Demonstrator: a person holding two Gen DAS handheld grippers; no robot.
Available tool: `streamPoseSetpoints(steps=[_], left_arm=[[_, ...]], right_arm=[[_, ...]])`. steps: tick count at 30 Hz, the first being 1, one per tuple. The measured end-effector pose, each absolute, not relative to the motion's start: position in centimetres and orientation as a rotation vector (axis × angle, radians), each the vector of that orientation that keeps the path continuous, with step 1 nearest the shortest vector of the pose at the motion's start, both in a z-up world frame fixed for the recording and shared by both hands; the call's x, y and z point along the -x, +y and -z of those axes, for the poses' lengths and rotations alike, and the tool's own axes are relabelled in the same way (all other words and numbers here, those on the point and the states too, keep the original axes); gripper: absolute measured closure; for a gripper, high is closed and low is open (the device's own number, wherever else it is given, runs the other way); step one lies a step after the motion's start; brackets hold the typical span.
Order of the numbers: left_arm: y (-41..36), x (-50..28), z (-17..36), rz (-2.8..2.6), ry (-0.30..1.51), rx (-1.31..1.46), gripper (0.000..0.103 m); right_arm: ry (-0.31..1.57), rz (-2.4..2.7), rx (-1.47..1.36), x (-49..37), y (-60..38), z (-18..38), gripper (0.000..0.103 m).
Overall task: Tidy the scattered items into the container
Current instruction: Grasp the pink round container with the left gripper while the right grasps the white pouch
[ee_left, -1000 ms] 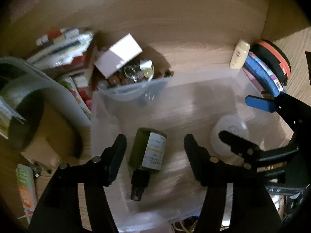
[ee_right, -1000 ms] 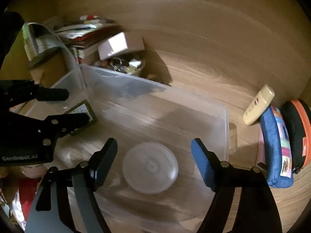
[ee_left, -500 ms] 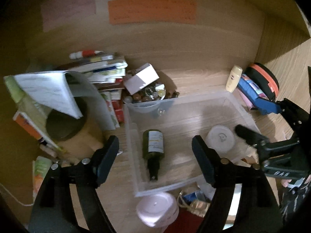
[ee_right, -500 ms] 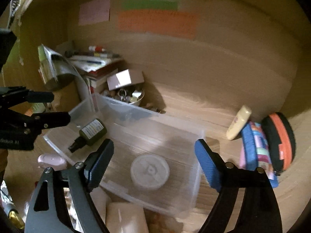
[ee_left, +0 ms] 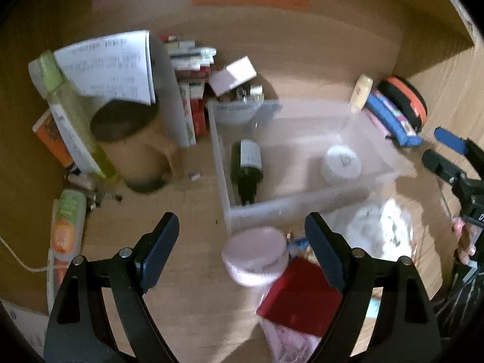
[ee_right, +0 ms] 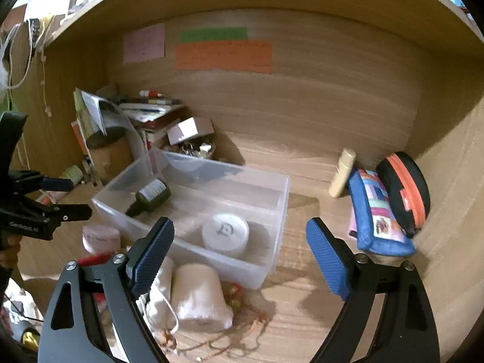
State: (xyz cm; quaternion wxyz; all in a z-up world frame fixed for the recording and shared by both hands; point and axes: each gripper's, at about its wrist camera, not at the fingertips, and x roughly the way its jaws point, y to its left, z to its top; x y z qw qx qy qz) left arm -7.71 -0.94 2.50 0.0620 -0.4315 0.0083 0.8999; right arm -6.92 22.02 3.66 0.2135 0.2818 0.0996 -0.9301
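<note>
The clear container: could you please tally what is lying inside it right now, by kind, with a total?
Inside the clear container:
Dark glass bottle, lying on its side: 1
White round jar: 1
Total: 2

wooden desk surface (ee_right: 302,317), enclosed by wooden back and side walls. directly on it: clear plastic container (ee_right: 272,220) ahead of the right gripper's fingers; cloth pouches (ee_right: 196,296) just below its left finger; blue patchwork pouch (ee_right: 378,211) and cream tube (ee_right: 341,172) beyond its right finger. pink jar (ee_left: 254,254) and red box (ee_left: 299,299) between the left gripper's fingers; orange-green tube (ee_left: 65,224) to their left.
</note>
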Motion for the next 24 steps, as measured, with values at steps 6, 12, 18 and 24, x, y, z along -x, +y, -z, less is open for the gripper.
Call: streamPoseSetpoints(steps=[6,12,18,24], left_arm=[[-0.9,6.8,-0.3,-2.683,0.008,1.387,0.017],[-1.5,6.9,1.8,-2.635,-0.071,1.469,0.017],[-1.7,7.5,3.4,-2.585,-0.122,1.522,0.017],[-1.9,8.2,4.2,-2.551,-0.199,1.54,0.013]], right_arm=[[0.271,2.509,-0.835,5.6,21.4,-1.9,0.014],[0.273,2.376,-0.899,4.9,19.5,0.1,0.014],[0.37,2.299,-0.935,4.5,16.9,1.8,0.014],[0.429,2.245,-0.947,4.6,15.5,2.7,0.015]])
